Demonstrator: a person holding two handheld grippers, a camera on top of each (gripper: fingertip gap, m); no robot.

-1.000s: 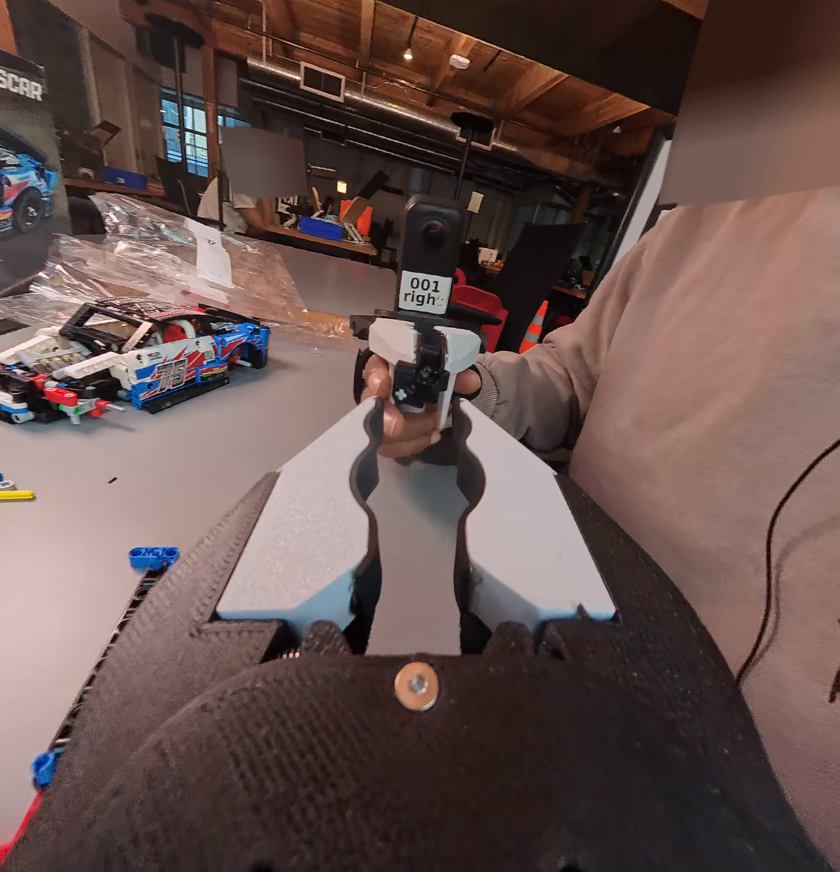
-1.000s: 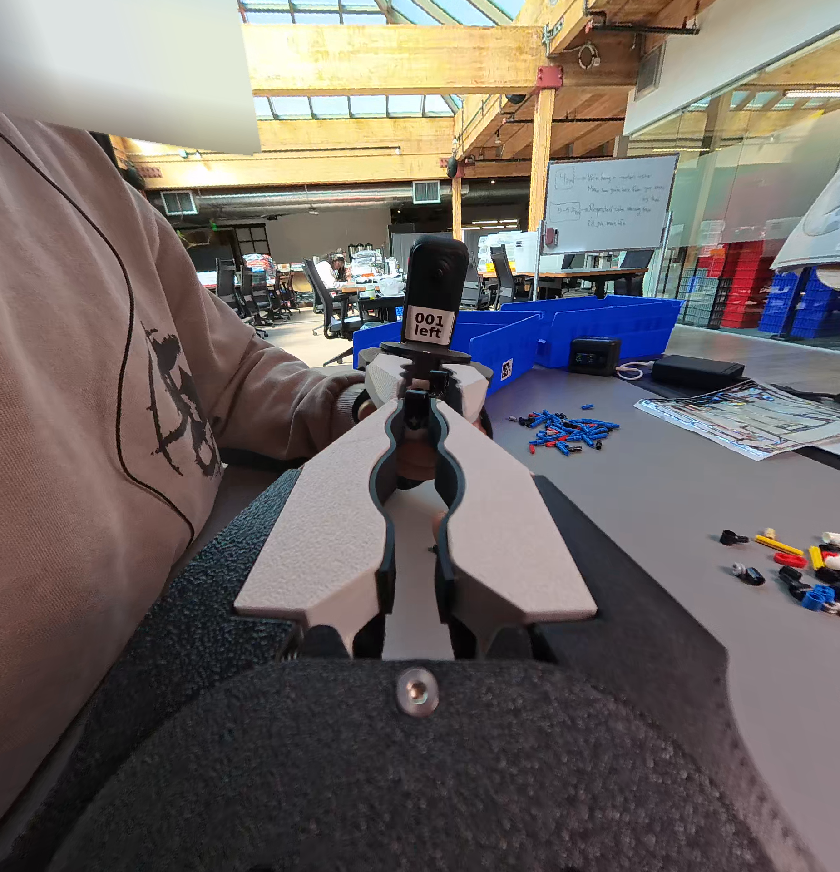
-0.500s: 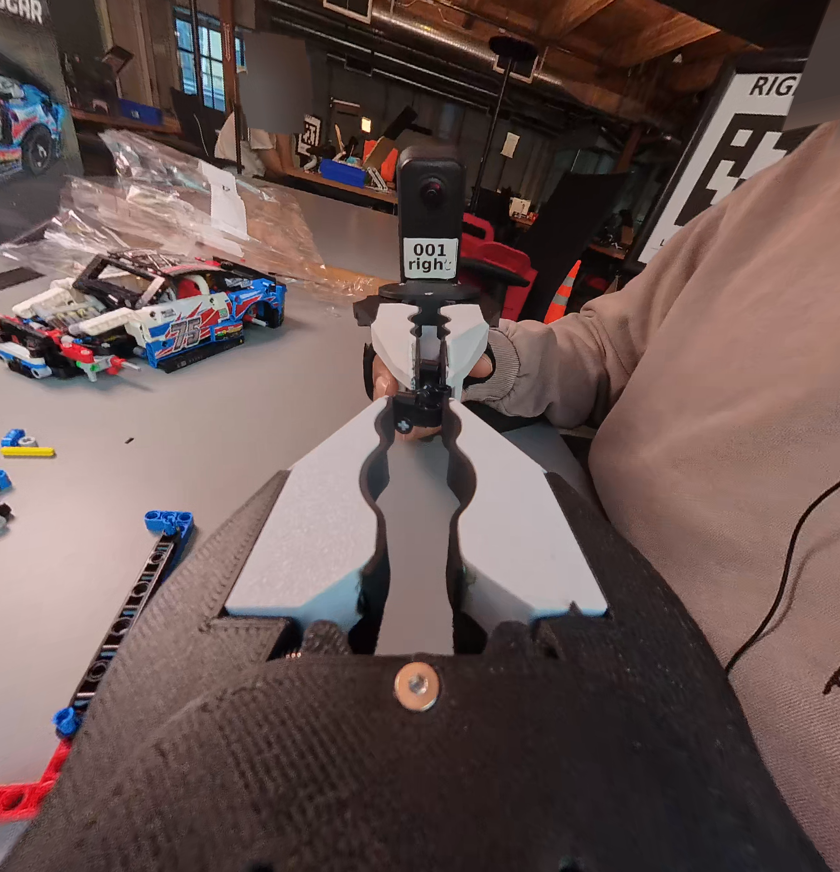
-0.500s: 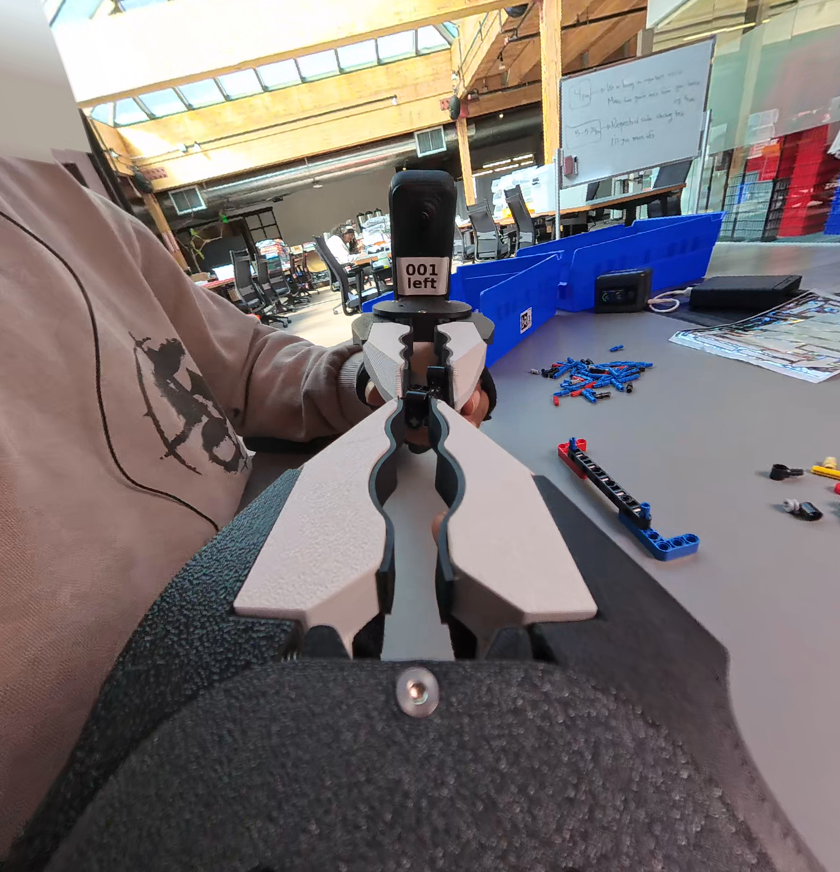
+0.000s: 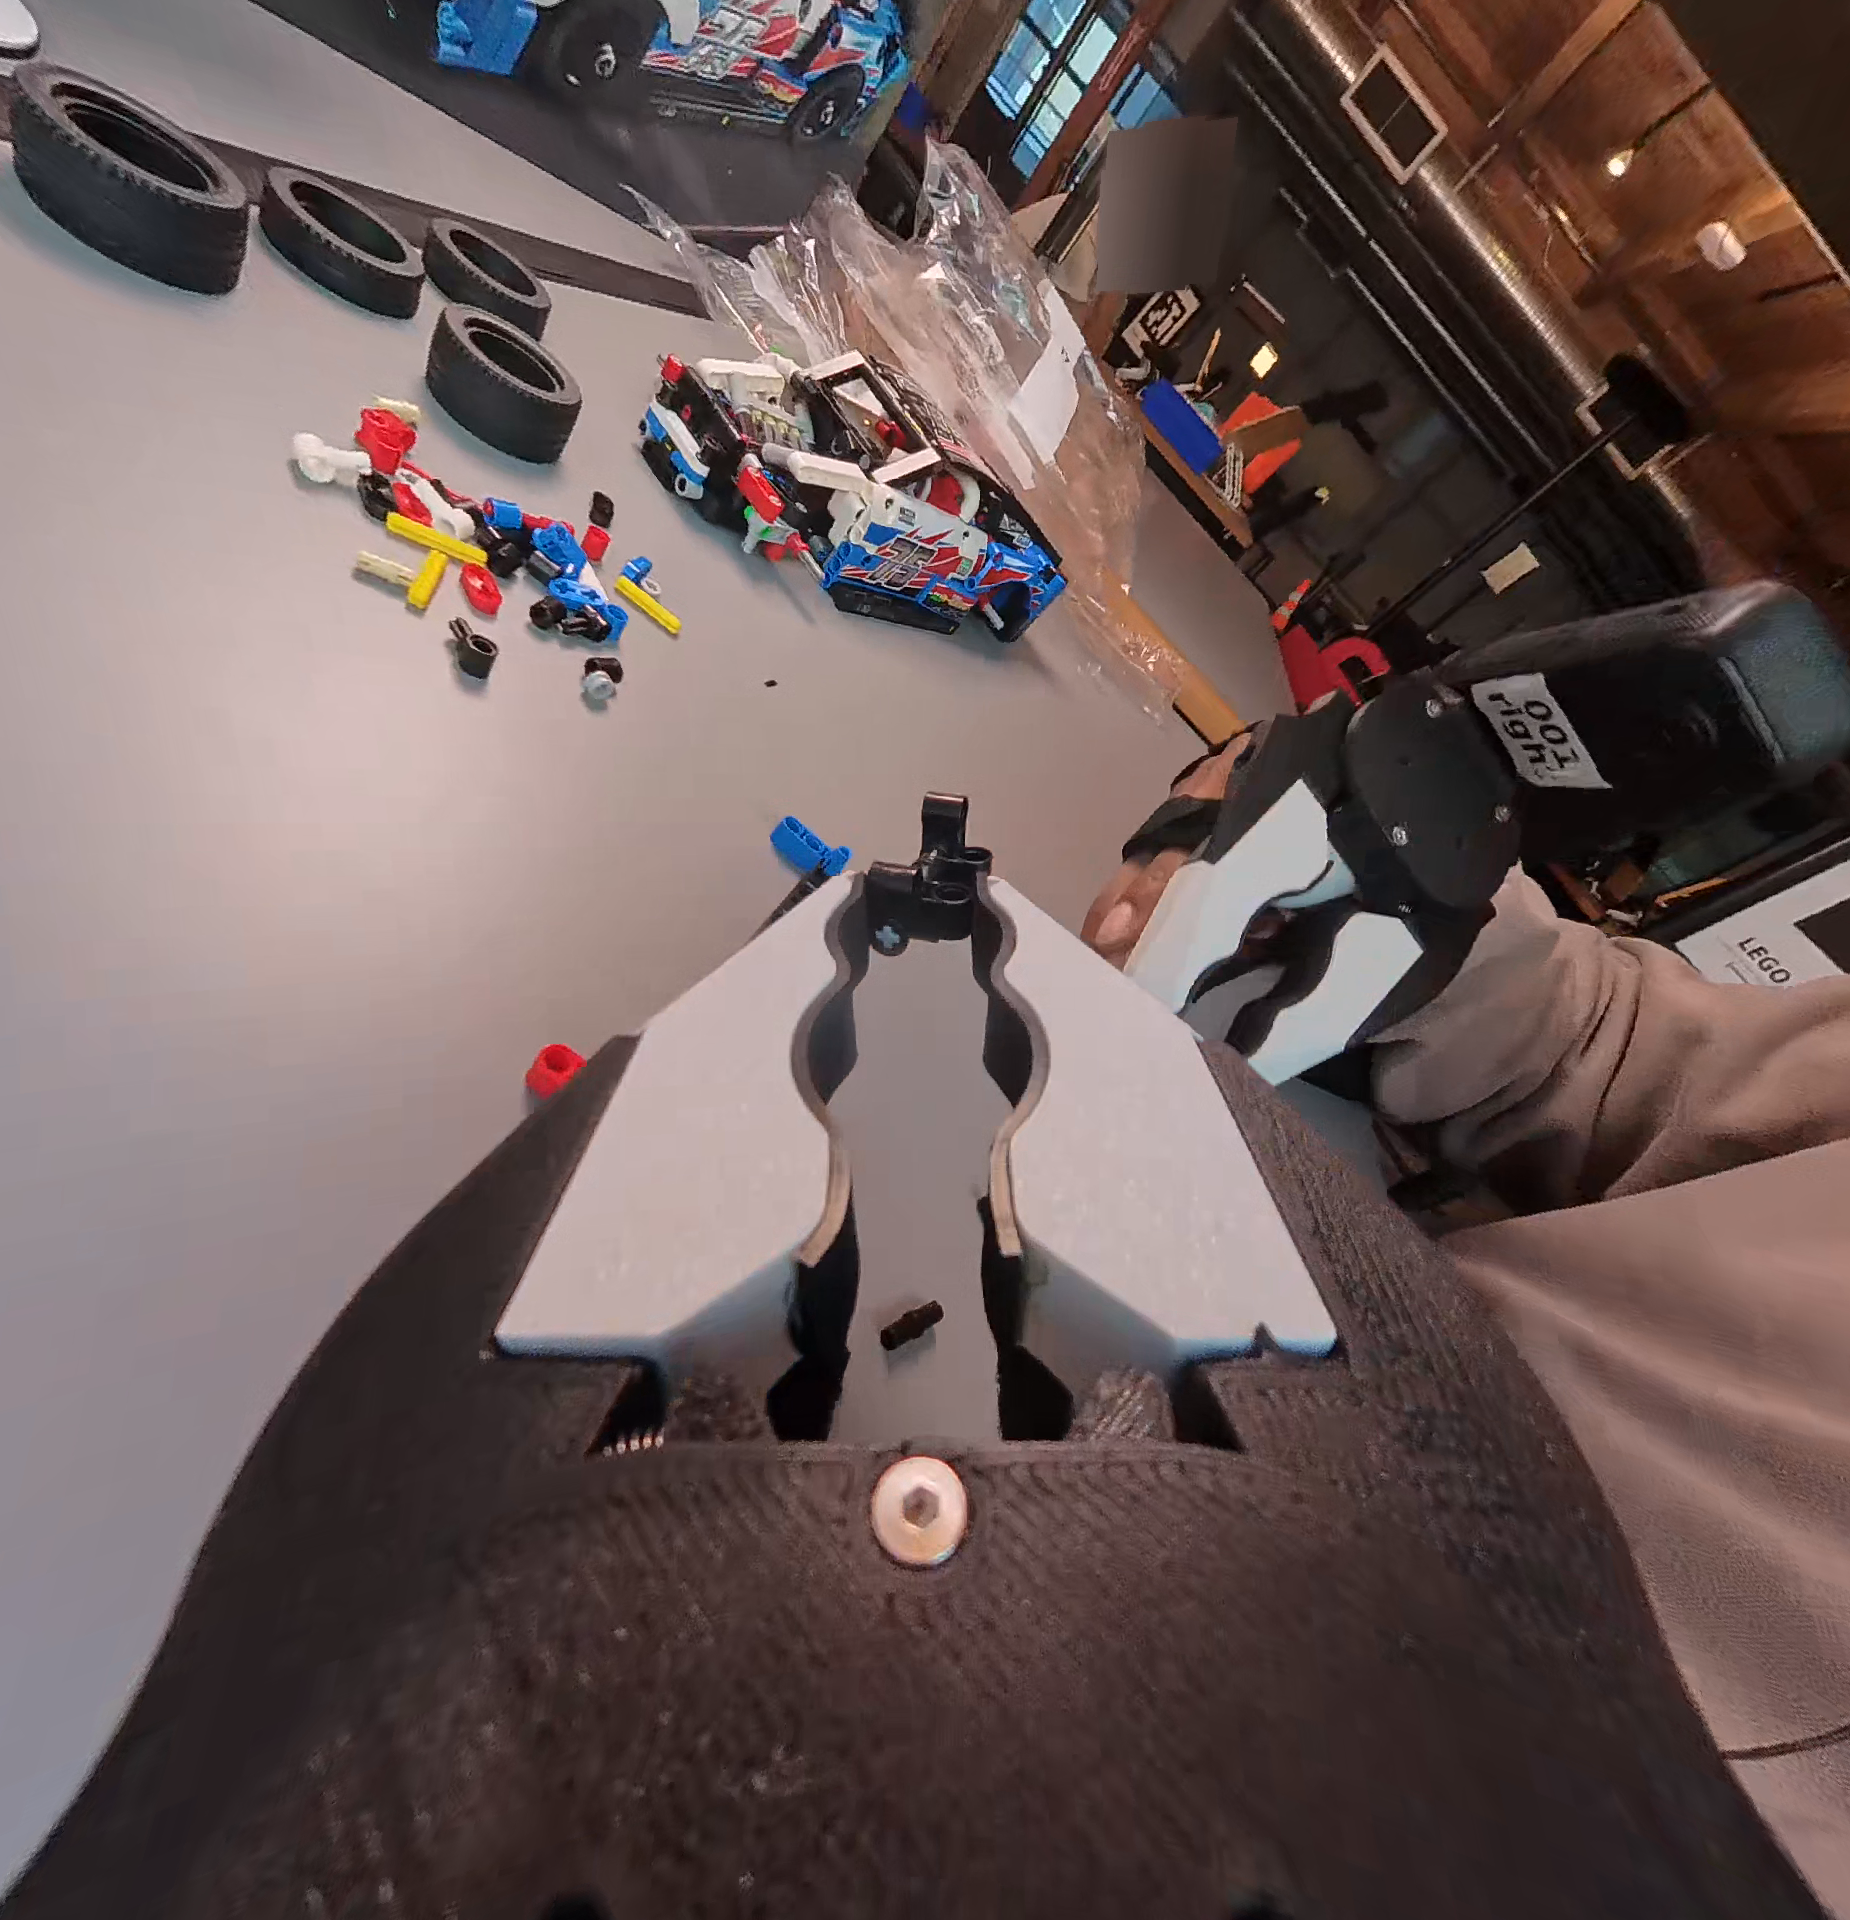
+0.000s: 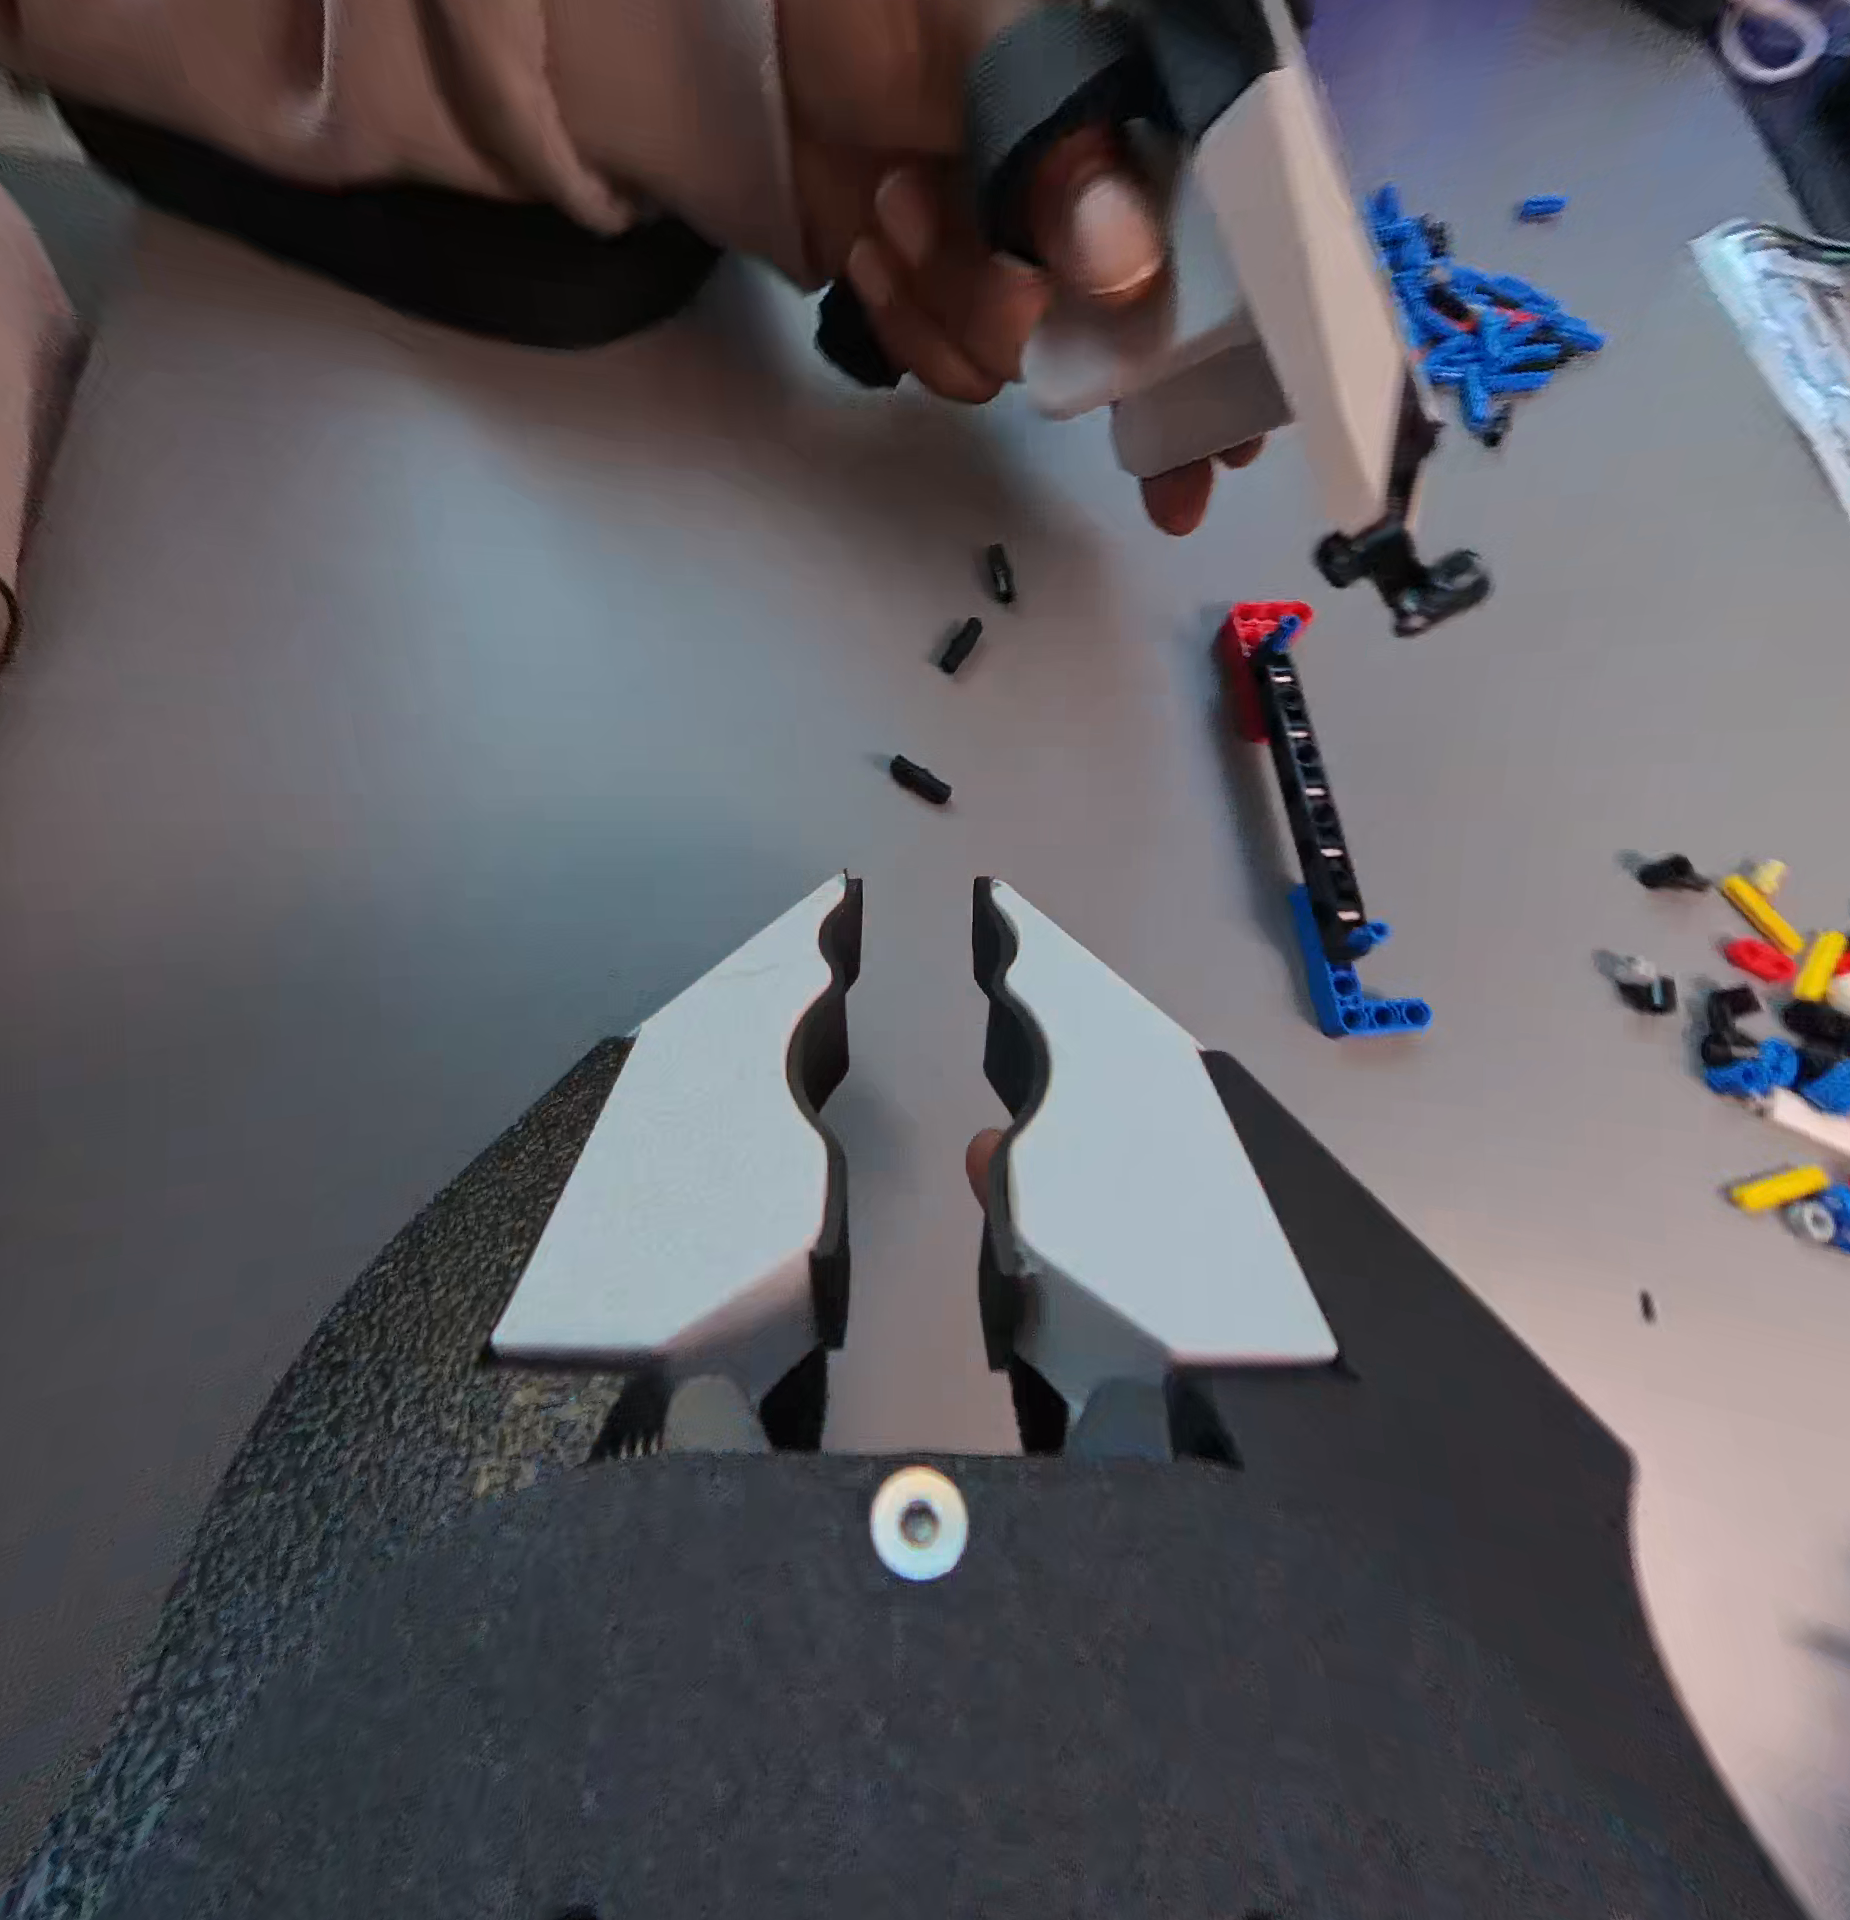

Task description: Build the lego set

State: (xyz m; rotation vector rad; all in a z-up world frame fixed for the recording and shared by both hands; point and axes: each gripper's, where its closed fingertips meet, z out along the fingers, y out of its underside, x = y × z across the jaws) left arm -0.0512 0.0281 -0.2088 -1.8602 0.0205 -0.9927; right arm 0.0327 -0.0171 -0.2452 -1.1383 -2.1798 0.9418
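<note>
Over the grey table (image 5: 225,831), left tongs (image 5: 926,899) pinch a black connector (image 5: 931,883); right tongs (image 6: 910,883) gape empty.

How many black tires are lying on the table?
4. Three tires sit in a row by the table's far edge: a big one, then and. The fourth lies nearer, beside the loose pieces. More could be out of view.

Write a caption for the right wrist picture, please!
Open right gripper hovers over three black pins while the left gripper carries a black connector piece.
</note>
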